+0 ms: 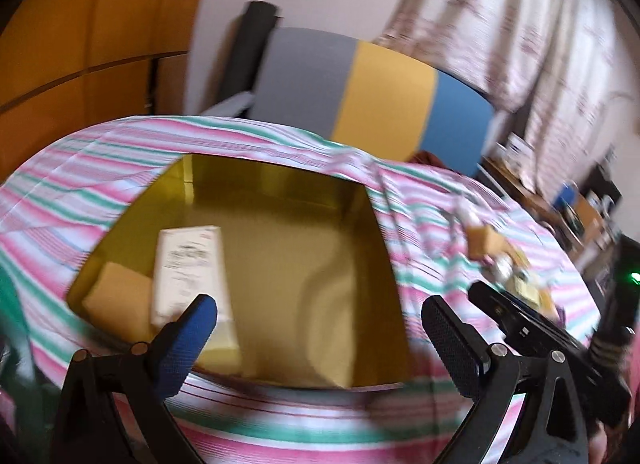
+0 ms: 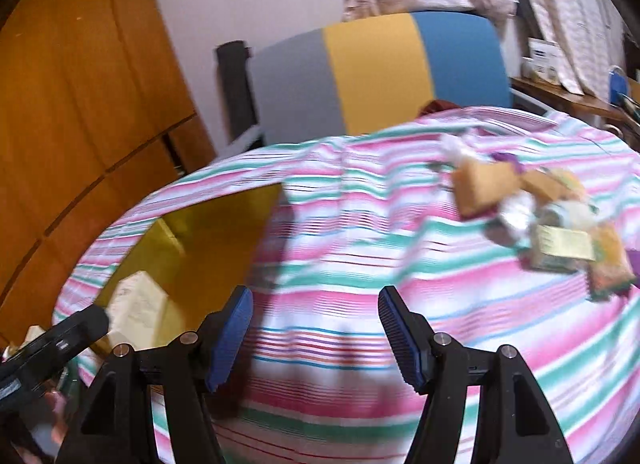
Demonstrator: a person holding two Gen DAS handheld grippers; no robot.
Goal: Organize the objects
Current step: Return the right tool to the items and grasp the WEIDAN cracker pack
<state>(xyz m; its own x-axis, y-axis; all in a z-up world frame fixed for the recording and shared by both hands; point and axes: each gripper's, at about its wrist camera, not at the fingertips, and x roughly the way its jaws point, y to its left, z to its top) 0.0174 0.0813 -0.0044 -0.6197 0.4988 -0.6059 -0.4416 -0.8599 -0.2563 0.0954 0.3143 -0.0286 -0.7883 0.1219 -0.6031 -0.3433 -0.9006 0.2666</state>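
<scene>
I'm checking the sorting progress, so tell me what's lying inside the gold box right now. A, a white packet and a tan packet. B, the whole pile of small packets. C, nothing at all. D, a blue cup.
A: in the left wrist view a white packet with print on it and a tan packet lie side by side in the gold box, while the pile of small packets sits out on the striped cloth.
</scene>
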